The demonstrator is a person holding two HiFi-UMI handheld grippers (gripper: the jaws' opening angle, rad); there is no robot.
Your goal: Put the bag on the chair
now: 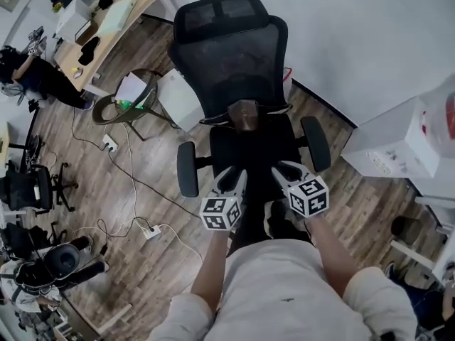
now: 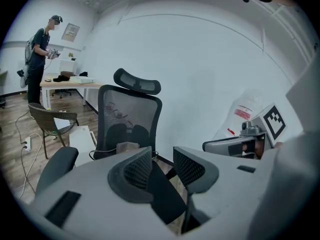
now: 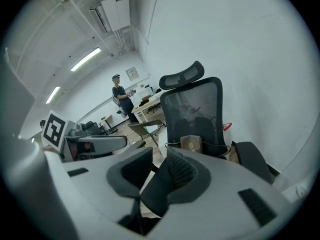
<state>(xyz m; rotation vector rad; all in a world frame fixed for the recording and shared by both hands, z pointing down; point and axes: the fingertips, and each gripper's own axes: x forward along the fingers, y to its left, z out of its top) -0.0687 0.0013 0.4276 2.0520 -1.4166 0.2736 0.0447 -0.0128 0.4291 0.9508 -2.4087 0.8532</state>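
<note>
Bag (image 1: 244, 114): small, brown, upright on the seat of the chair (image 1: 234, 55), its back against the bottom of the mesh backrest, with a thin dark strap looping out on both sides. The chair is a black mesh office type with a headrest (image 1: 222, 11) and two padded armrests (image 1: 187, 169), and it faces the person. Left gripper (image 1: 233, 180): held low at the front edge of the seat, pointing toward the backrest and well apart from the bag. In the left gripper view its jaws stand apart with a clear gap between the ribbed pads (image 2: 135, 171). Nothing is clamped, and only the chair and floor show through the gap. Right gripper (image 1: 290, 172): just beside the left one at about the same height, also aimed at the chair and not touching the bag. In the right gripper view its jaws are parted by a narrower gap, the pads (image 3: 182, 171) pressing on nothing. Both gripper views show the bag centred at the foot of the backrest, beyond the jaw tips. Surroundings: wood floor (image 1: 163, 261); white wall (image 1: 355, 34) behind the chair; a wicker chair (image 1: 114, 109) with papers on it to the left of the office chair; a white box (image 1: 179, 98) between the two chairs; a desk (image 1: 114, 16) at upper left with a person (image 1: 32, 73) next to it; a power strip (image 1: 151, 231) with cables on the floor; white cartons (image 1: 398, 144) on the right.
</note>
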